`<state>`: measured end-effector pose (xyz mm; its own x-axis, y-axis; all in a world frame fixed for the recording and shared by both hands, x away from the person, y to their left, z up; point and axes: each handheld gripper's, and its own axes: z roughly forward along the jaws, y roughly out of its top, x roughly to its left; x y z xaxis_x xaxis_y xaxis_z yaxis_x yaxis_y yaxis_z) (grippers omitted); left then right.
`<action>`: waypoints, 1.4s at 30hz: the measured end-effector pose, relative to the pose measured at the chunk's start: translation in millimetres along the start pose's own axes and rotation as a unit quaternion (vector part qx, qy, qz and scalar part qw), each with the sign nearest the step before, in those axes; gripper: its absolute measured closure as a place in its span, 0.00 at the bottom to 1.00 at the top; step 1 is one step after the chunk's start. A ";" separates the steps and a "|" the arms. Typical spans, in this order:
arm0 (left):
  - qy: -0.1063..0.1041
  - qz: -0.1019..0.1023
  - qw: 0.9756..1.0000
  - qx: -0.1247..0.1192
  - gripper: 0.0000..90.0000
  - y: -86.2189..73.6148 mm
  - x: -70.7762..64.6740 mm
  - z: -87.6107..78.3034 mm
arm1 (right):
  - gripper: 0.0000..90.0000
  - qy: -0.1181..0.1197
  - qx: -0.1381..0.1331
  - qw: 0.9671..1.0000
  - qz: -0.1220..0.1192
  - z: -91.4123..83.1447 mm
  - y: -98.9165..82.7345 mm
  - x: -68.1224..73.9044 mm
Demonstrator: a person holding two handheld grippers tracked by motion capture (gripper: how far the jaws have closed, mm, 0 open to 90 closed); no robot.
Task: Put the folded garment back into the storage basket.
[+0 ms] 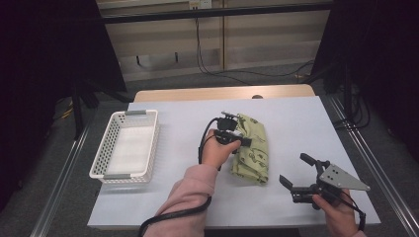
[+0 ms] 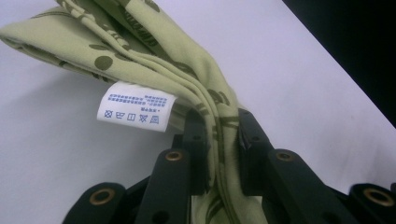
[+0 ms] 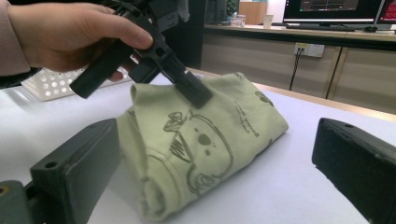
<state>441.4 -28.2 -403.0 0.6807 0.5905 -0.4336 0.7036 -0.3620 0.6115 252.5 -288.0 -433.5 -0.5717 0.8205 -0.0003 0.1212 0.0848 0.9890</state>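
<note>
A folded light-green cloth (image 1: 254, 148) printed with dark cartoon figures lies in the middle of the white table (image 1: 296, 118). My left gripper (image 1: 243, 140) is shut on its left side. In the left gripper view the black jaws pinch several layers of the cloth (image 2: 140, 42) at the gripper (image 2: 219, 135), and a white care label (image 2: 135, 106) hangs beside them. My right gripper (image 1: 295, 169) stands open near the table's front right, apart from the cloth. In the right gripper view its wide-apart jaws frame the cloth (image 3: 210, 135), and one of the left gripper's fingers (image 3: 187, 86) presses on the cloth's top.
A white perforated basket (image 1: 101, 153) stands at the table's left with nothing visible inside. Bare table lies behind and to the right of the cloth. Cables run over the floor beyond the table's far edge.
</note>
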 end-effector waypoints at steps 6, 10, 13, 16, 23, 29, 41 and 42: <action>-0.001 -0.001 1.000 0.012 0.86 4.0 2.4 -14.5 | 0.01 0.000 -0.001 1.000 -0.002 0.2 0.1 0.0; -0.013 -0.008 1.000 0.013 0.86 6.3 5.5 -26.3 | 0.01 0.001 -0.002 1.000 -0.003 0.4 0.3 0.0; -0.013 -0.011 1.000 0.013 0.86 7.6 7.4 -35.6 | 0.01 0.002 -0.004 1.000 0.000 0.9 0.5 0.5; -0.007 -0.007 1.000 0.019 0.86 9.5 8.8 -43.4 | 0.01 0.003 -0.003 1.000 -0.004 1.1 0.4 0.3; -0.009 -0.005 1.000 0.023 0.86 13.4 9.2 -55.9 | 0.01 0.001 -0.003 1.000 -0.003 0.6 0.3 -0.4; -0.006 -0.016 0.999 0.028 0.86 14.7 11.5 -63.5 | 0.01 0.003 -0.006 1.000 0.000 -0.1 0.2 -0.7; -0.007 -0.016 0.999 0.045 0.86 16.4 19.9 -80.9 | 0.01 0.001 -0.006 1.000 -0.004 -0.3 0.5 -0.6; -0.007 -0.016 0.999 0.045 0.86 16.4 19.9 -80.9 | 0.01 0.001 -0.006 1.000 -0.004 -0.3 0.5 -0.6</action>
<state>450.0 36.0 -348.0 0.6603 0.5930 -0.4608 0.7396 -0.4072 0.5358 252.7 -288.7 -433.0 -0.5739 0.8189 -0.0075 0.1078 0.0846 0.9906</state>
